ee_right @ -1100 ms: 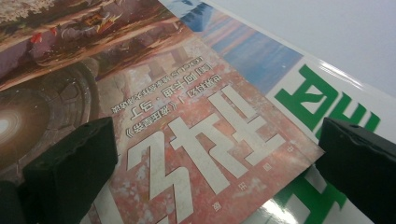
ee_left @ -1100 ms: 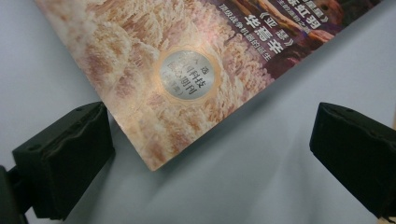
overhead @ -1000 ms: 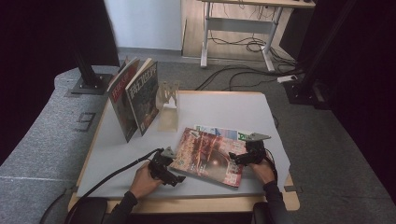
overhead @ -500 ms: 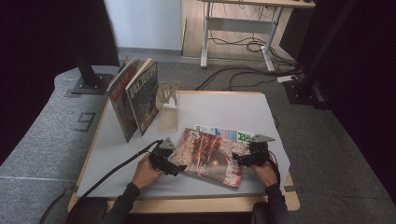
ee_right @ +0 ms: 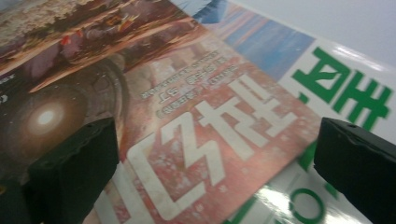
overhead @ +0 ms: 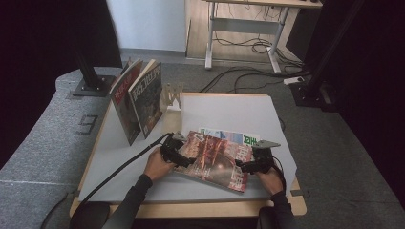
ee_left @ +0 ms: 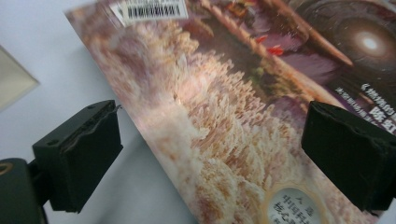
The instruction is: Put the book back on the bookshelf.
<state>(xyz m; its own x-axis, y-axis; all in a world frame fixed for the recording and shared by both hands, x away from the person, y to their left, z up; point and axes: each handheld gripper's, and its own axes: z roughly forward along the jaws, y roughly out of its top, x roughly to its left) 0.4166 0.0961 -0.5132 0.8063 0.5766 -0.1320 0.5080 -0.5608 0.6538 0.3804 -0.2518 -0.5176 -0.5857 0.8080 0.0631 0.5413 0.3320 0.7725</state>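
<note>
A red-brown magazine lies flat on the white table top, overlapping a white magazine with green characters. My left gripper is at the red magazine's left edge. In the left gripper view its jaws stand wide and have just been closing slightly; the cover's edge runs between them, with no pad pressing on it. My right gripper hovers over the magazine's right end. Its jaws are open above the white title, beside the green-lettered magazine.
Two magazines stand upright in a wooden rack at the table's back left. A black cable trails from the left gripper to the front left. Bare white table stretches behind the flat magazines.
My left hand and gripper have slid right and away from me, up to the red magazine's left edge. The right gripper has stayed almost in place.
</note>
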